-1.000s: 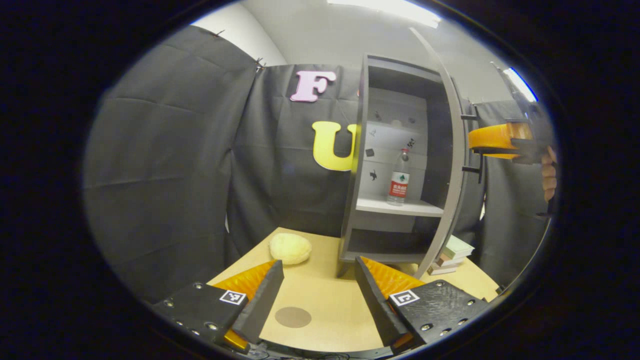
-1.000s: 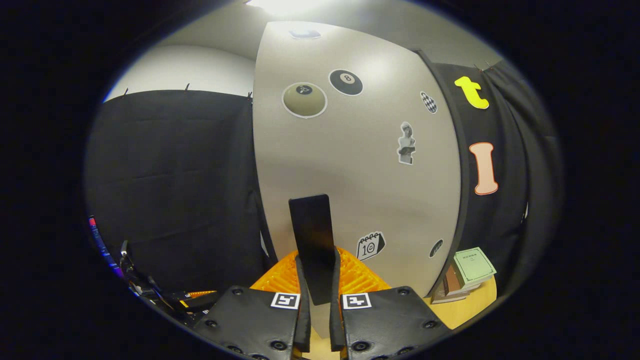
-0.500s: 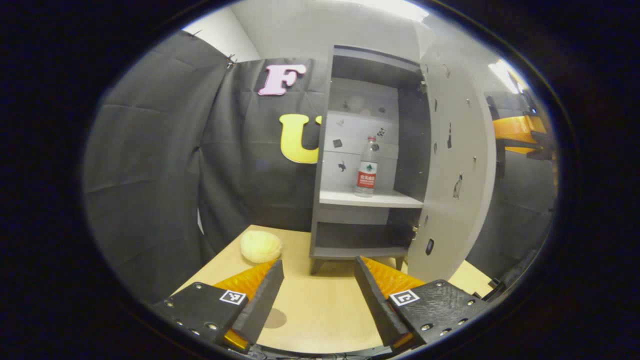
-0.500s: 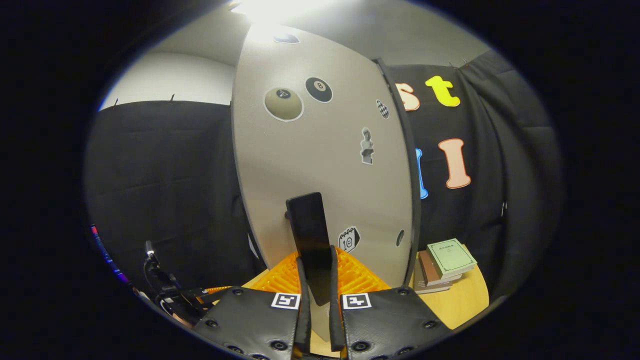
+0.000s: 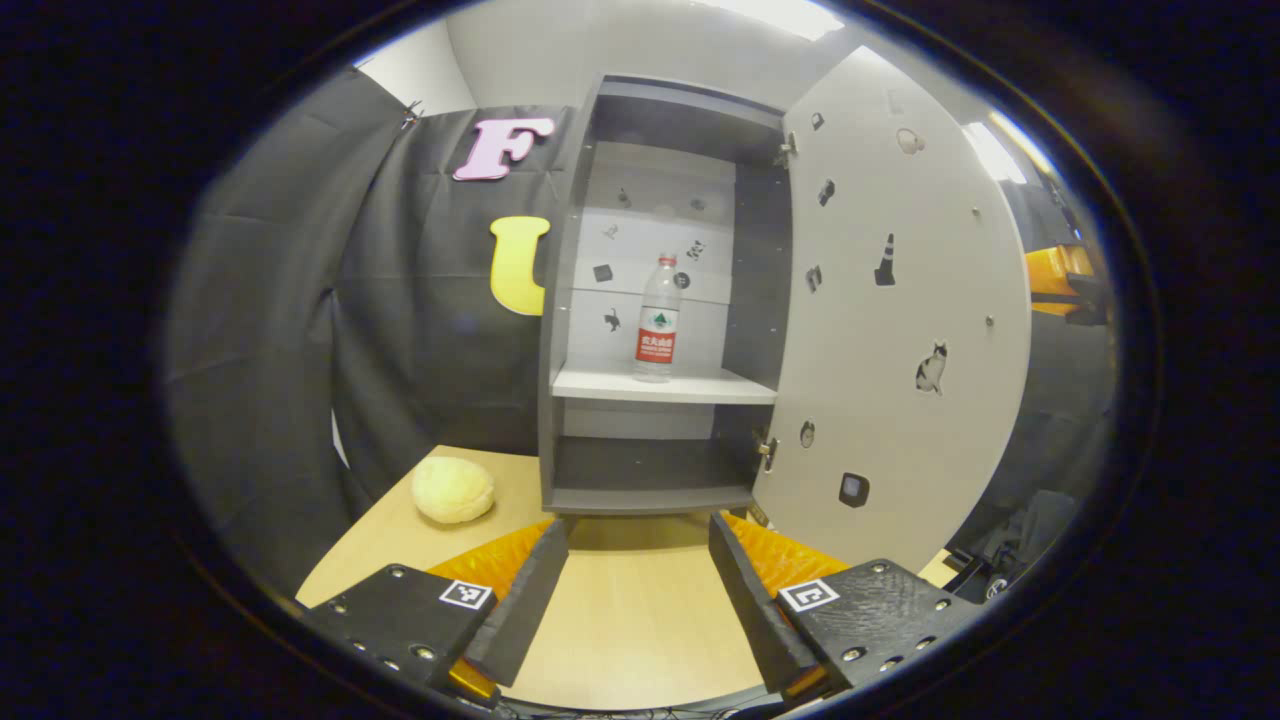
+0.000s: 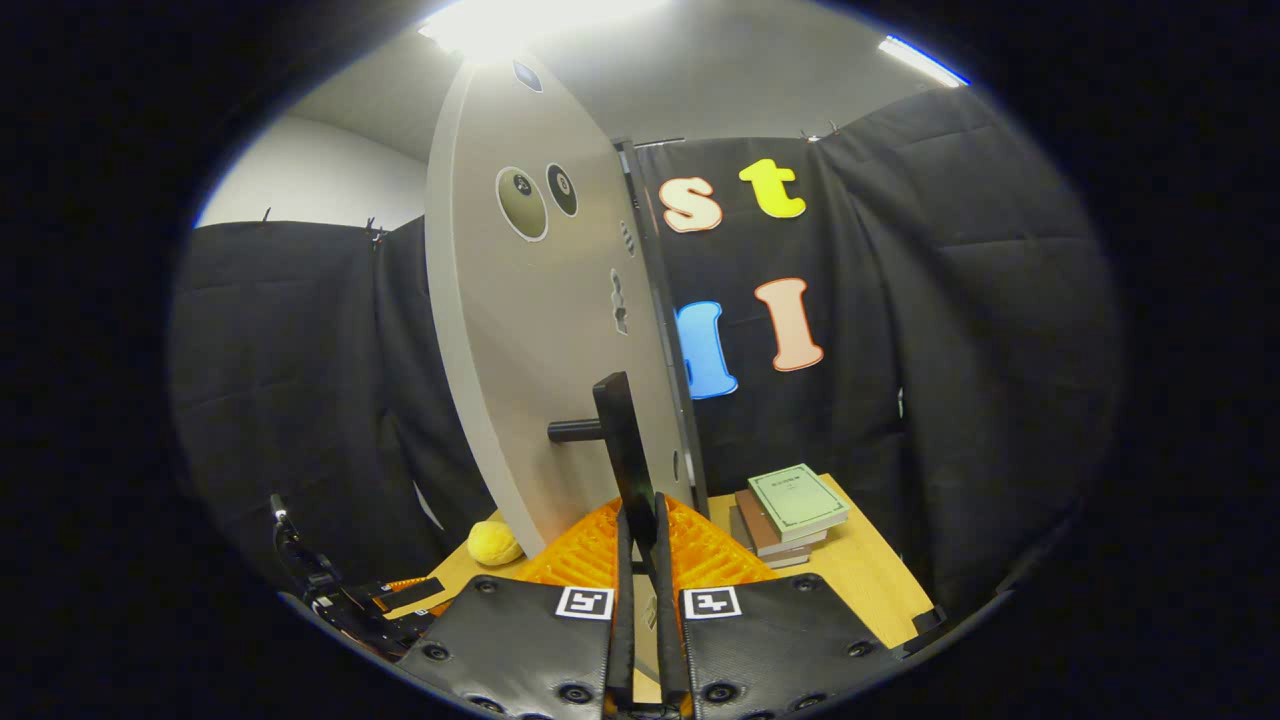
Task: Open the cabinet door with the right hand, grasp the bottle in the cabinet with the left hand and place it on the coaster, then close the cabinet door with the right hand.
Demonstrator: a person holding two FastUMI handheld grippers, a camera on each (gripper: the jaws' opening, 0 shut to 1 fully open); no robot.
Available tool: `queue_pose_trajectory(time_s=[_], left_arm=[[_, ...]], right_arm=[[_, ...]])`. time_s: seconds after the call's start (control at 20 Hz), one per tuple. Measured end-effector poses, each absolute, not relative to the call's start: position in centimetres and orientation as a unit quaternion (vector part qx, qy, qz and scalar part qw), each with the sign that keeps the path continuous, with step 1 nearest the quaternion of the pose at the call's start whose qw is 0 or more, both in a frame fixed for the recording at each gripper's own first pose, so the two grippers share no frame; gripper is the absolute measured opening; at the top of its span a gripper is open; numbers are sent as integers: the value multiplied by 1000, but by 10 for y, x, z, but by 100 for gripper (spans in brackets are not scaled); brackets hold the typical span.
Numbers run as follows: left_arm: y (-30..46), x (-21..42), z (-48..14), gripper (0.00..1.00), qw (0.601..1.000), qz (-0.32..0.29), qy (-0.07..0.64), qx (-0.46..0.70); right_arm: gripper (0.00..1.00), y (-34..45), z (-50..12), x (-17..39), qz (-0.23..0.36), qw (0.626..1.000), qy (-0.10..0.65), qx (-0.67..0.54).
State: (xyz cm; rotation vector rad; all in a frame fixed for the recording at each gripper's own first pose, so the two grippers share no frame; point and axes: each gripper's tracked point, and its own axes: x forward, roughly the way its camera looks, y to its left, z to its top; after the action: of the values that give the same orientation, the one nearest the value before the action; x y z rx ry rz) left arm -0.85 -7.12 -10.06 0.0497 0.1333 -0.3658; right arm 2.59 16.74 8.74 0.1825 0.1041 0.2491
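Observation:
In the left gripper view a clear bottle [image 5: 657, 320] with a red label stands upright on the middle shelf of the grey cabinet [image 5: 566, 300]. The cabinet door [image 5: 900, 330] is swung wide to the right. My left gripper [image 5: 630, 560] is open above the wooden table [image 5: 630, 630], well short of the cabinet. In the right gripper view my right gripper [image 6: 642, 545] is shut on the black door handle [image 6: 625, 450], with the door [image 6: 530, 350] seen nearly edge-on. The right gripper also shows past the door's edge [image 5: 1062, 285].
A yellow foam ball [image 5: 452, 489] lies on the table left of the cabinet; the same ball [image 6: 492, 541] shows under the door. A stack of books [image 6: 790, 505] rests on the table right of the door. Black cloth walls surround the table.
The door has swung much wider, pulled by my right gripper on its handle. My left gripper has come closer and faces the cabinet's inside; the coaster has slipped out of its view.

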Motion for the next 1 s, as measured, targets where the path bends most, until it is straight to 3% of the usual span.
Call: queue_pose_trajectory(time_s=[0.05,0.1,0.15,0.35,0.5,0.6,1.0], left_arm=[[-77,-13,-102,86,979,-188,68,27],[-83,-14,-104,86,978,-194,68,28],[-88,-15,-104,86,977,-200,68,28],[-101,-13,-104,88,973,-217,71,30],[-104,-5,-100,88,972,-221,69,25],[-108,7,-101,88,971,-227,74,26],[-117,72,-63,86,973,-221,54,28]], right_arm=[[10,156,87,27,107,990,50,83],[0,144,85,31,91,992,48,72],[9,135,85,31,79,994,47,65],[8,131,67,24,78,990,77,85],[9,109,50,-2,43,990,97,94],[4,89,45,-10,15,987,104,118],[4,13,58,-1,-81,985,73,134]])
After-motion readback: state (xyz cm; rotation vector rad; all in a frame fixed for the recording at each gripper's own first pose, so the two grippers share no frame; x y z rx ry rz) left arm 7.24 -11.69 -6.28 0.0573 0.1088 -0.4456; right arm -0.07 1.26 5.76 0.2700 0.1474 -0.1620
